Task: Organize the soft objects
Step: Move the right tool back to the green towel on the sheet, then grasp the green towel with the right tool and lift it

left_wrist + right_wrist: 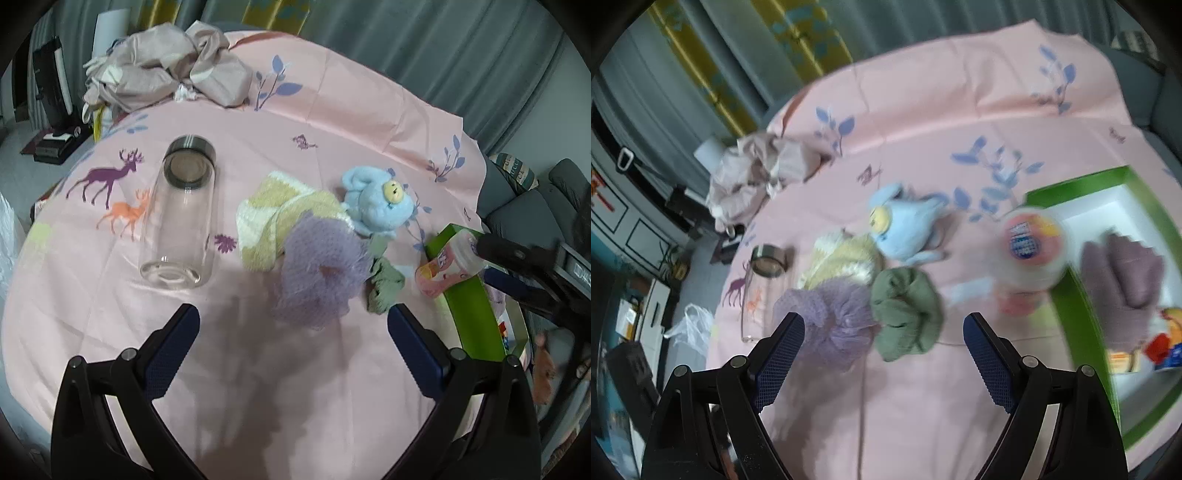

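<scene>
Pink deer-print tabletop [258, 369], blue plush [384, 206], yellow knit [269, 218], purple mesh pouf [317, 273] and green scrunchie [905, 314] clustered mid-table, left gripper [293, 321] and right gripper [882, 328] fingers spread wide, both empty, green box [1078, 332] at right.

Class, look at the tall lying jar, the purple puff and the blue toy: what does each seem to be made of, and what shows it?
Jar: clear glass or hard plastic, glossy; the printed cloth shows through it, and its dark cap looks like metal.
Purple puff: gathered mesh netting, probably nylon; the weave is see-through.
Blue toy: fuzzy matte plush.
</scene>
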A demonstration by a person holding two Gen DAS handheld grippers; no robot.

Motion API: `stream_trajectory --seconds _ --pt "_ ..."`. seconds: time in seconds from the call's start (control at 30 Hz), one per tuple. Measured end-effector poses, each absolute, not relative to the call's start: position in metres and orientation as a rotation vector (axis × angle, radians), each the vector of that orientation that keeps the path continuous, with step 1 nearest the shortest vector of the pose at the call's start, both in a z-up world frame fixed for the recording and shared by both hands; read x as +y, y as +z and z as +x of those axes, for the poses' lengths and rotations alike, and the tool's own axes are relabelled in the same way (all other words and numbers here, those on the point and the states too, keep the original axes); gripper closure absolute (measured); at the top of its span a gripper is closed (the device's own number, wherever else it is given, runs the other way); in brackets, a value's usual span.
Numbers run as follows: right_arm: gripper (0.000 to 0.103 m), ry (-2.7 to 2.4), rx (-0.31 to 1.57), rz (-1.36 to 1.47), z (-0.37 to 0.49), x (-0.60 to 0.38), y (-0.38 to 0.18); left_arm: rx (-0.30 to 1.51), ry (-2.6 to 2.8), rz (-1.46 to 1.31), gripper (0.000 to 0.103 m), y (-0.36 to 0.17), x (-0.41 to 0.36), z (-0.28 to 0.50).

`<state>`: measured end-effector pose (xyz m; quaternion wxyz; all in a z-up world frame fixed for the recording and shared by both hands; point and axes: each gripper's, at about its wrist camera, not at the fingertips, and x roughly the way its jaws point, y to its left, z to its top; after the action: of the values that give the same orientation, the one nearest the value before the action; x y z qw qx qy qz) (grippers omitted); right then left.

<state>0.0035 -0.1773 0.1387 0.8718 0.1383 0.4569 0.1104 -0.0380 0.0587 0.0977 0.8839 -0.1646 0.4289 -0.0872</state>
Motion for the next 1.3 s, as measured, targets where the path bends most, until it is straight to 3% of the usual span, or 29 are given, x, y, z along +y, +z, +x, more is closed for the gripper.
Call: stream_trajectory --seconds 0.2,0.4,0.47,0.53,0.6,0.87,1.2,1.3 --pt "0.017 0.162 1.020 0.286 0.027 -0.156 0.105 0.919 -0.153 -0.350 0.003 0.082 0.069 -0.037" --pt "0.044 0.102 1.078 0.207 0.037 -0.146 0.075 0.946 -0.140 -0.360 0.003 0.071 0.075 -0.042" --pt "0.069 0.080 1.095 0.172 0.038 -0.145 0.067 0.951 -0.139 -0.358 0.003 0.069 0.075 -0.045" --pt "0.081 0.073 1.105 0.144 0.036 -0.146 0.060 0.954 -0.142 -0.352 0.003 0.069 0.073 -0.048" --pt "0.087 0.089 1.101 0.130 0.029 -0.147 0.061 0.955 -0.148 -0.344 0.003 0.068 0.071 -0.051" --pt "0.088 0.231 1.088 0.014 -0.022 -0.130 0.083 0.968 -0.134 -0.351 0.003 0.067 0.071 -0.057" --pt "0.088 0.406 1.220 -0.024 -0.052 -0.092 0.057 0.999 -0.112 -0.354 0.008 0.062 0.074 -0.065" --pt "0.075 0.402 1.227 -0.006 -0.051 -0.094 0.059 1.002 -0.114 -0.358 0.008 0.061 0.076 -0.068"
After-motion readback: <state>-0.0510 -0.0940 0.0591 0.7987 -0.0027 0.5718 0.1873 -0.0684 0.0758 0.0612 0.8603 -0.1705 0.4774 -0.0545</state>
